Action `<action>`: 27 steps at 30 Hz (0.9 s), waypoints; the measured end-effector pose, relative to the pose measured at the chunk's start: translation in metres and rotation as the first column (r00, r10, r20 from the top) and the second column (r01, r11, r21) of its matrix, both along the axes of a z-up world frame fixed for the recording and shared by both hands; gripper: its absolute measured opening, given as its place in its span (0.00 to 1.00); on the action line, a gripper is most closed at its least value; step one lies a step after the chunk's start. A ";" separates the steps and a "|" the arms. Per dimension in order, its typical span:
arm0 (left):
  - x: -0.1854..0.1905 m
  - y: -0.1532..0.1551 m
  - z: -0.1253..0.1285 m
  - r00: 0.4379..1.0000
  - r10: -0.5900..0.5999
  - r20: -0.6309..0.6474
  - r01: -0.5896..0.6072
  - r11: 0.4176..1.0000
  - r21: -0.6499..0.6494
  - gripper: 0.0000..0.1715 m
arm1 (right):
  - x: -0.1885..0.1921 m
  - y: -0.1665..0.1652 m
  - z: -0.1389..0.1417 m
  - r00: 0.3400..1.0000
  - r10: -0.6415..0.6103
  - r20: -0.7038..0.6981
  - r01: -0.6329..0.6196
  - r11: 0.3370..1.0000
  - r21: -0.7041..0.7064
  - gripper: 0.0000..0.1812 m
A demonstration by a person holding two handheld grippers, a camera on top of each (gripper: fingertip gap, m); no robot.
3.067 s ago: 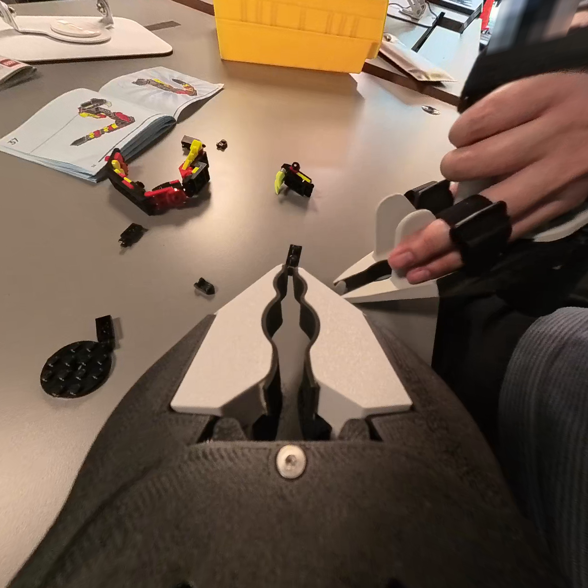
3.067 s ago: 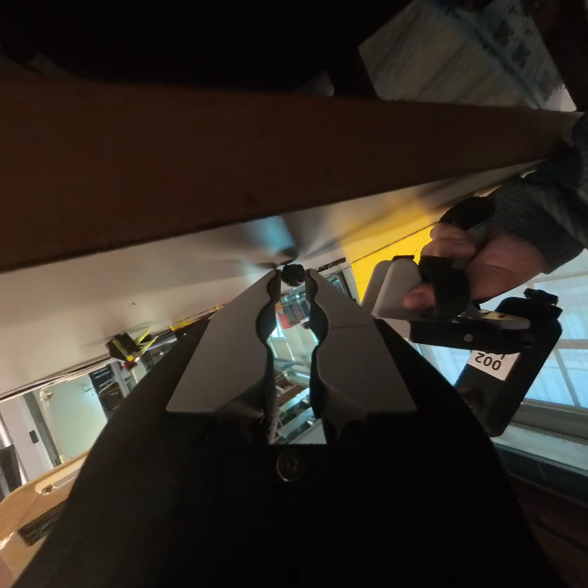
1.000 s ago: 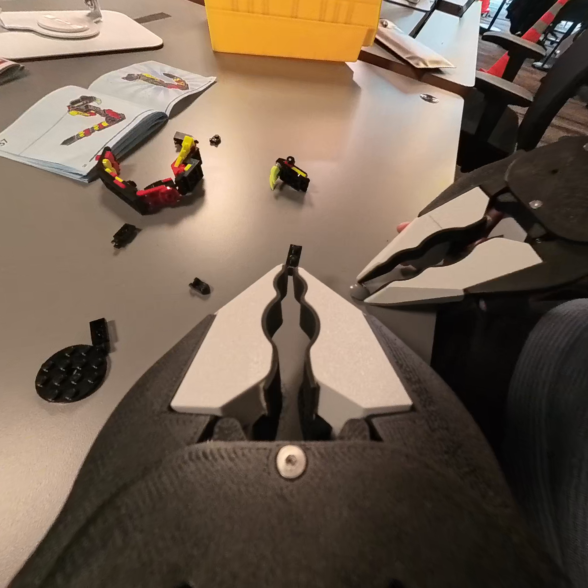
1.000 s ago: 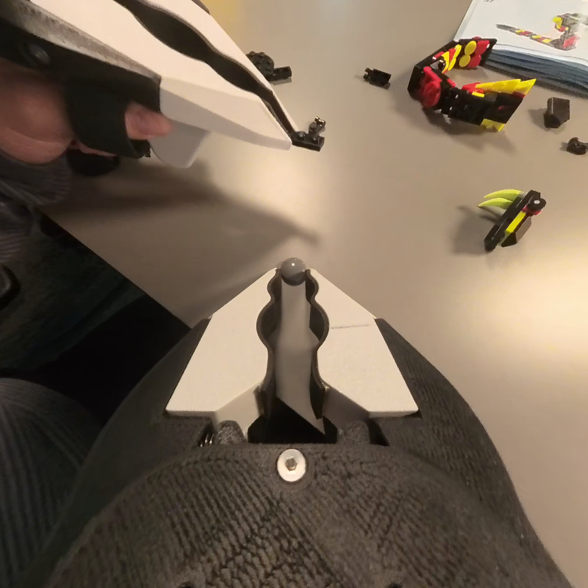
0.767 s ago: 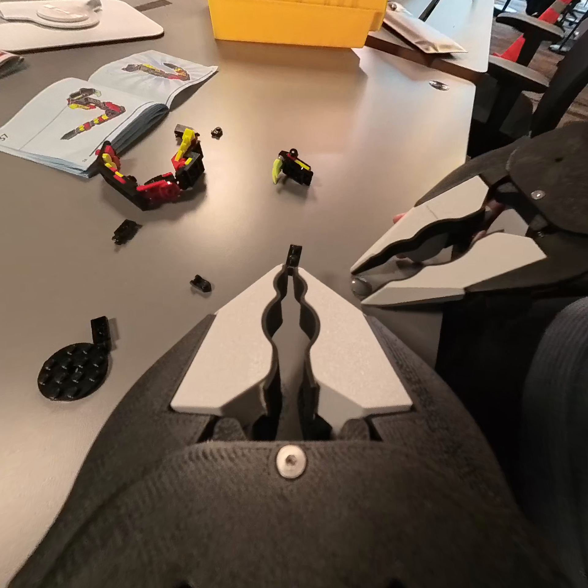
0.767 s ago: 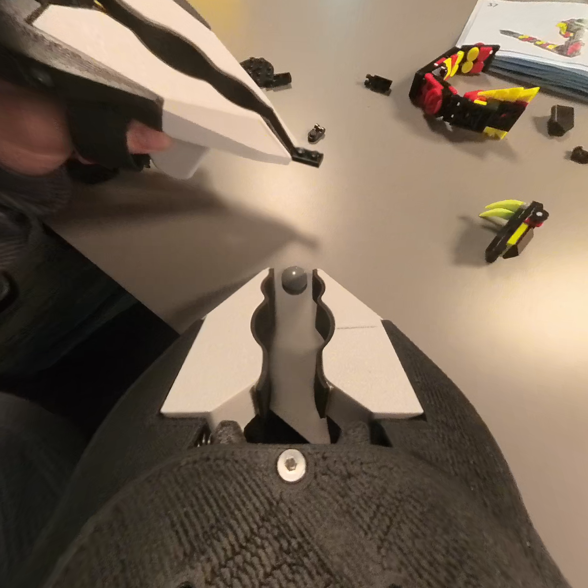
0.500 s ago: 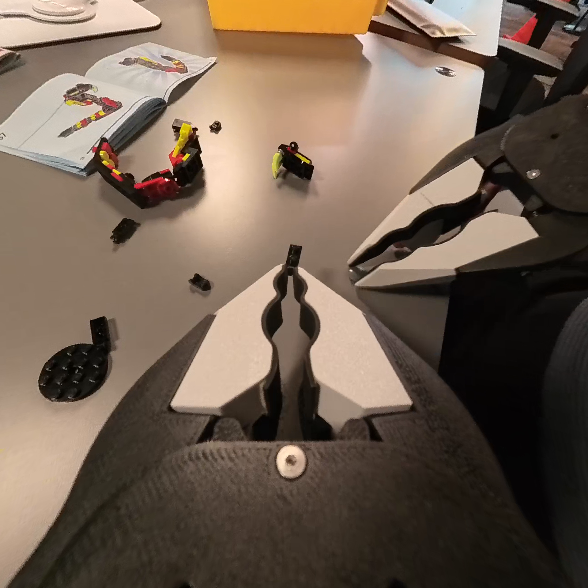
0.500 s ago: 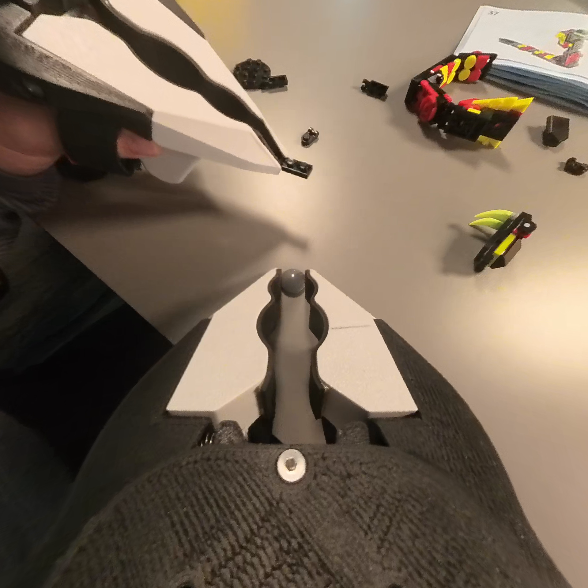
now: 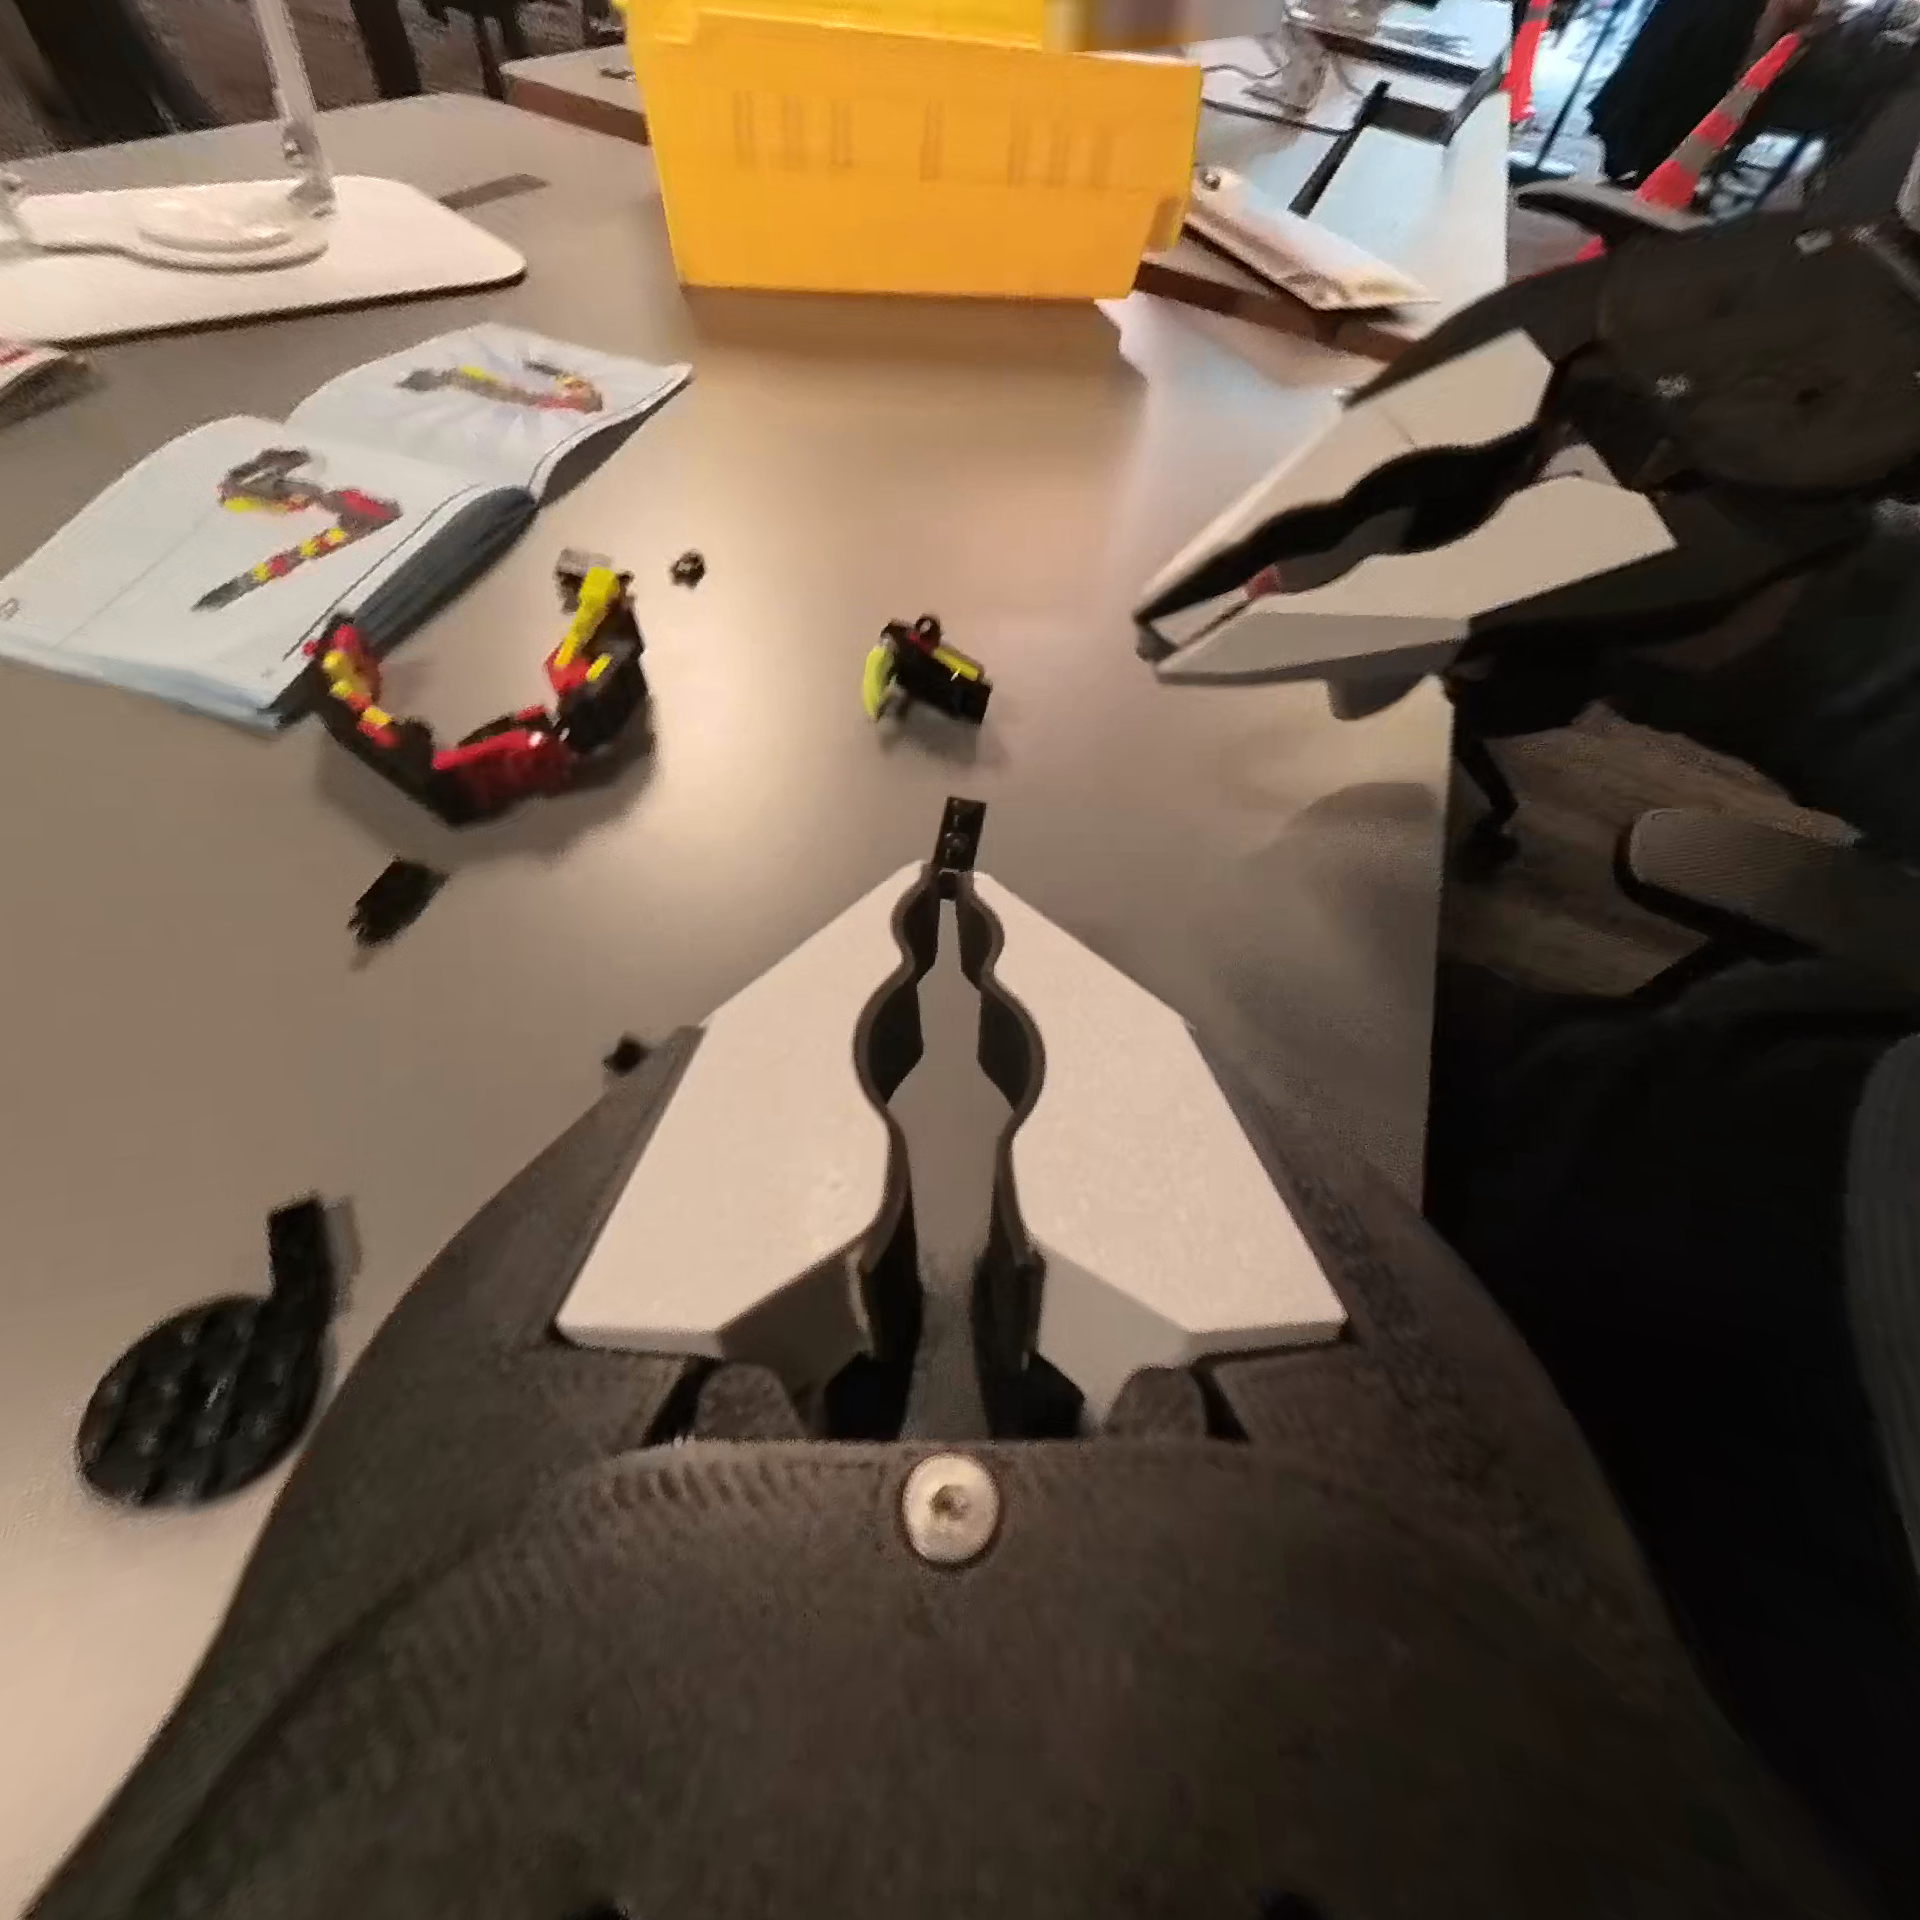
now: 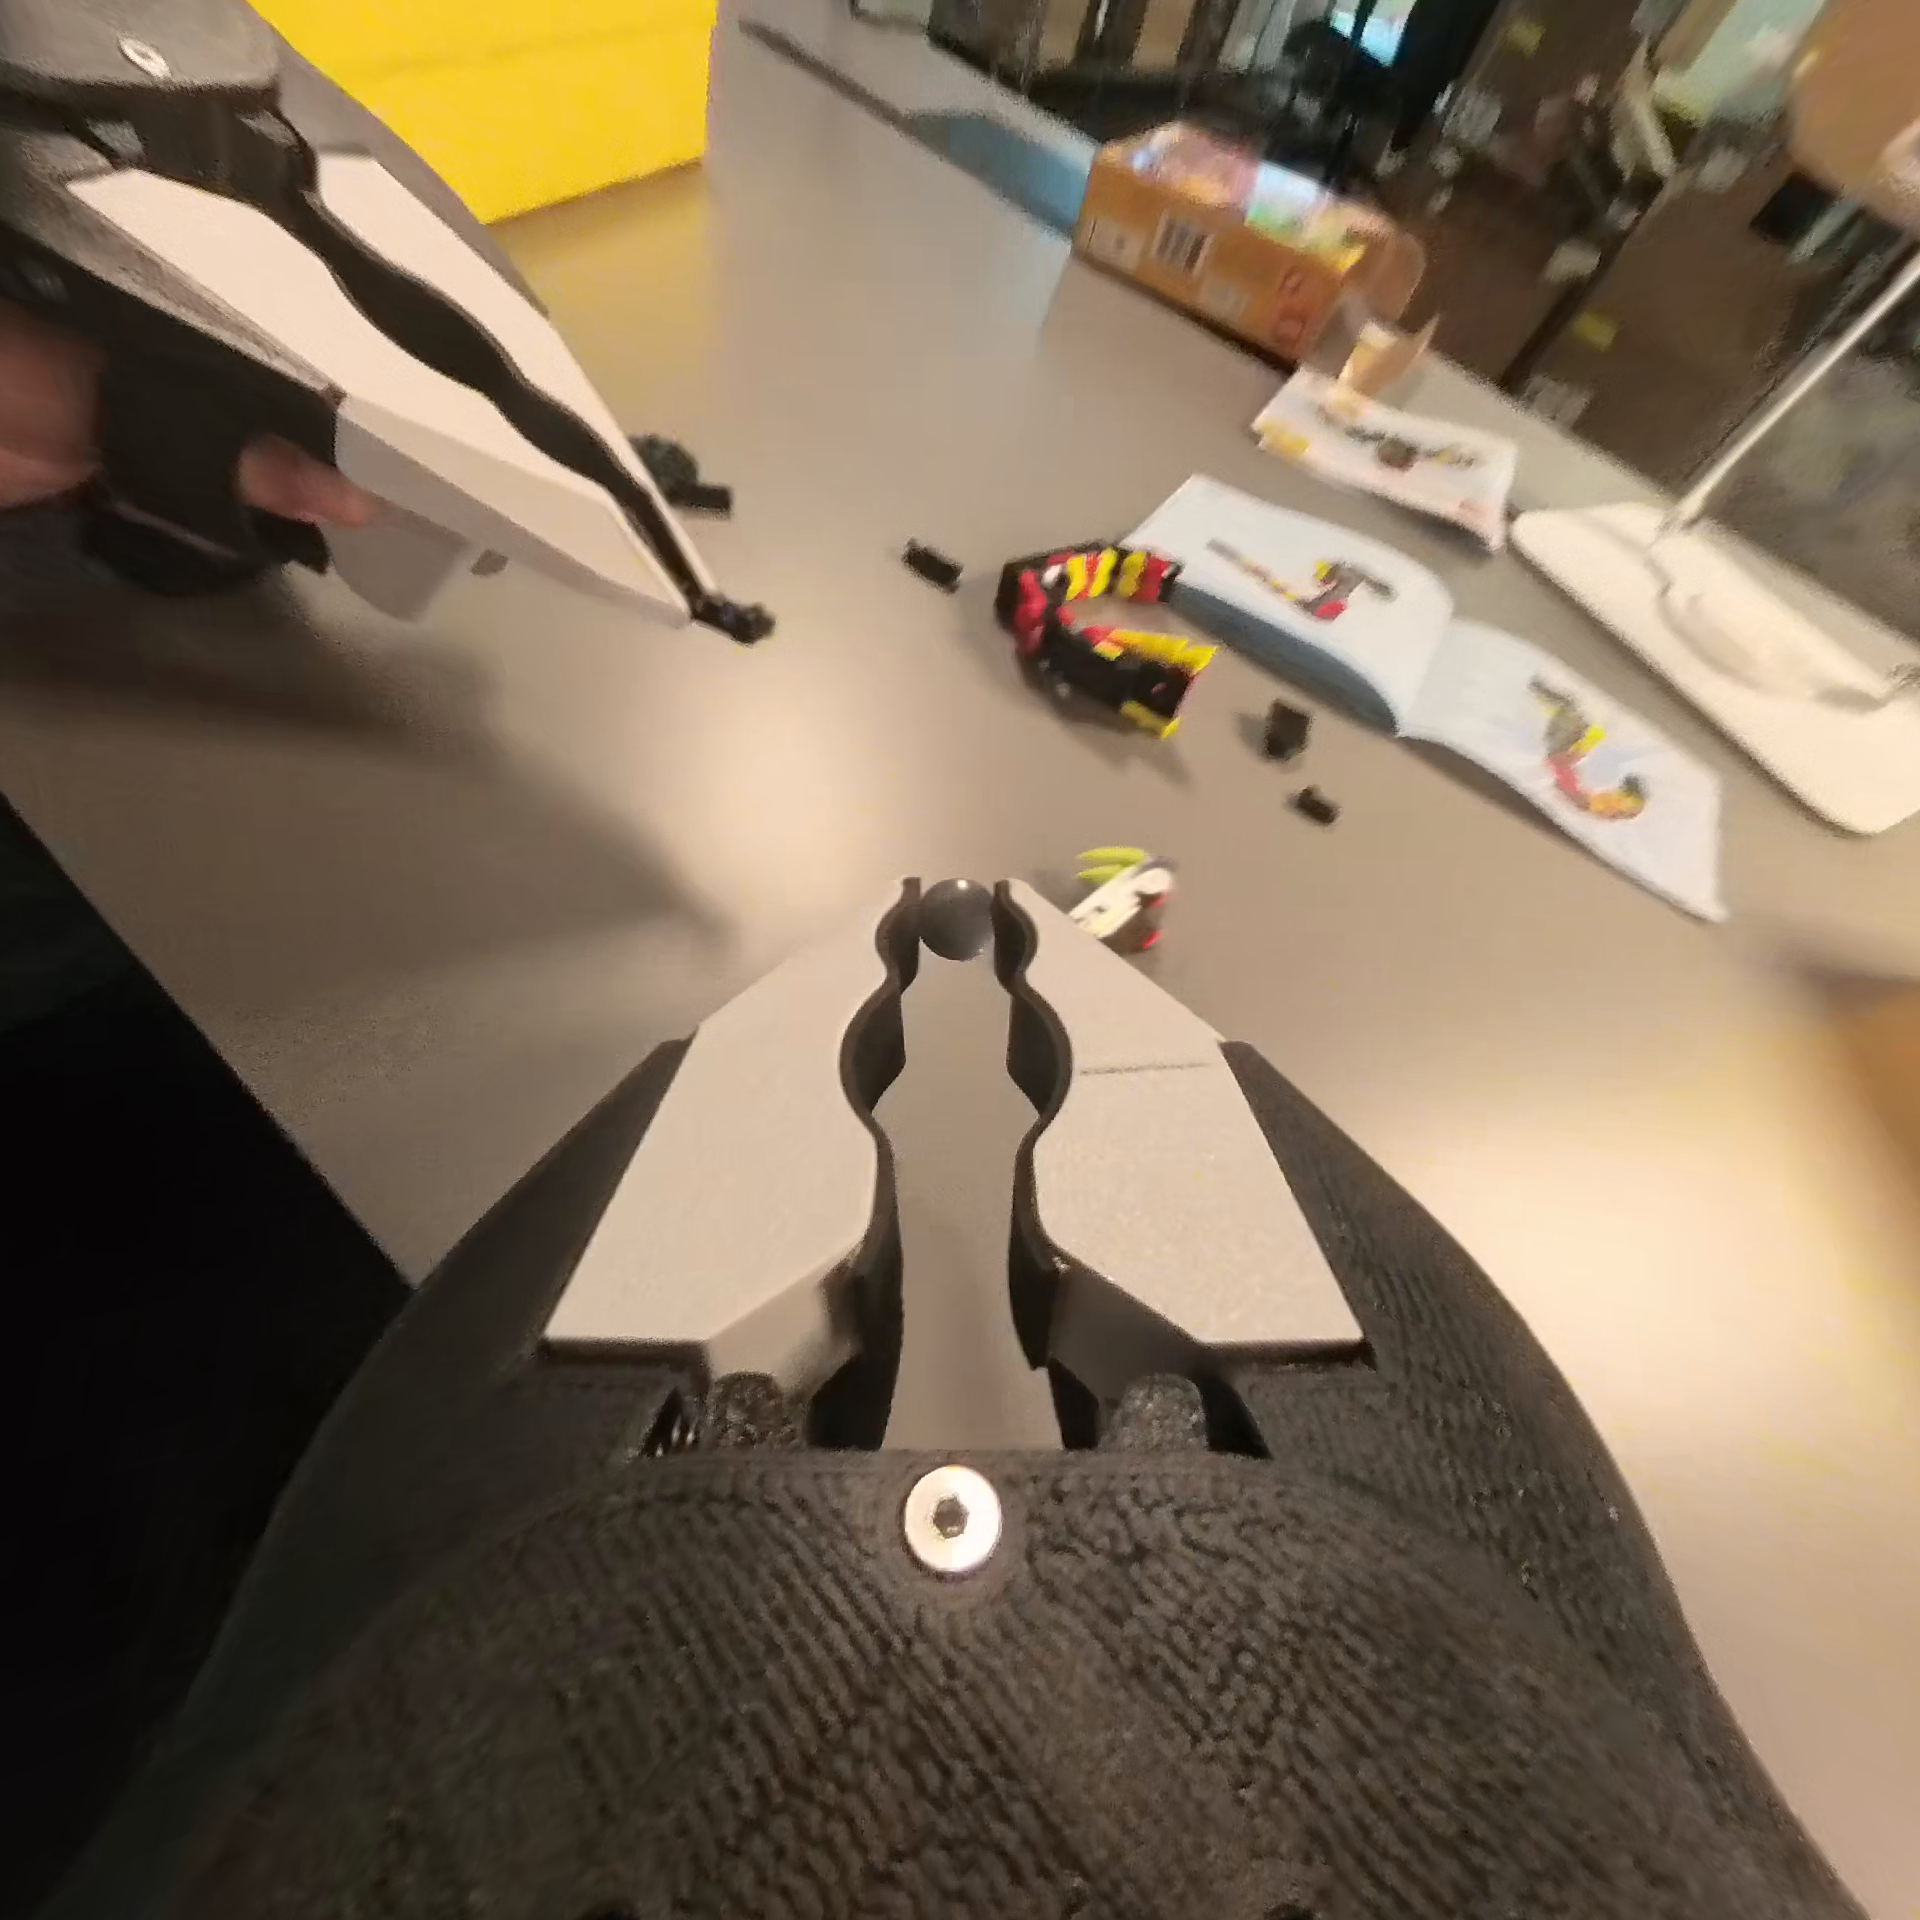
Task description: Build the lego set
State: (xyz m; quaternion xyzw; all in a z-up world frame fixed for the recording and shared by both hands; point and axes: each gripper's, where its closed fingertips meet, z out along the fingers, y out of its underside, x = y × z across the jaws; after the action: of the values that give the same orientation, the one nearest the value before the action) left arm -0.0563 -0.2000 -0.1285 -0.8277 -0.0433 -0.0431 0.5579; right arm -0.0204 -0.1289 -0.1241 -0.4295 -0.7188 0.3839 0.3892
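- A small black plate piece is pinched at the tips of the left gripper, above the grey table.
- The right gripper clamps a dark round ball piece.
- A red-black-yellow curved build lies beside the open instruction booklet.

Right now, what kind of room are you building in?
Probably an office or shared workroom: a long grey table with an open instruction booklet, a yellow bin, and office chairs beside more tables behind.
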 end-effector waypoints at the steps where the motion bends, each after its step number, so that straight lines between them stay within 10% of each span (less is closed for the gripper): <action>1: 0.004 0.008 0.006 1.000 -0.022 -0.002 0.022 1.000 0.007 0.01 | -0.001 0.008 0.010 1.000 0.007 -0.028 -0.007 1.000 0.008 0.07; 13: 0.094 0.078 0.150 0.867 -0.408 -0.287 0.406 0.911 -0.069 0.01 | 0.070 0.017 0.182 0.787 0.582 -0.205 -0.605 0.793 -0.072 0.06; 20: 0.111 0.091 0.195 0.828 -0.473 -0.301 0.458 0.880 -0.123 0.01 | 0.077 0.016 0.220 0.677 0.733 -0.064 -0.731 0.659 -0.180 0.06; 27: 0.089 0.096 0.232 0.865 -0.433 -0.253 0.449 0.894 0.004 0.01 | 0.050 0.021 0.239 0.683 0.730 0.027 -0.709 0.671 -0.217 0.07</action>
State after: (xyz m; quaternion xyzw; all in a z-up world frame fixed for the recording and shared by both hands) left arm 0.0330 -0.1039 0.1034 -0.7967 0.2176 -0.0681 0.5597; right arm 0.0295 -0.1081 0.1152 -0.1667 -0.8104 0.5482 0.1227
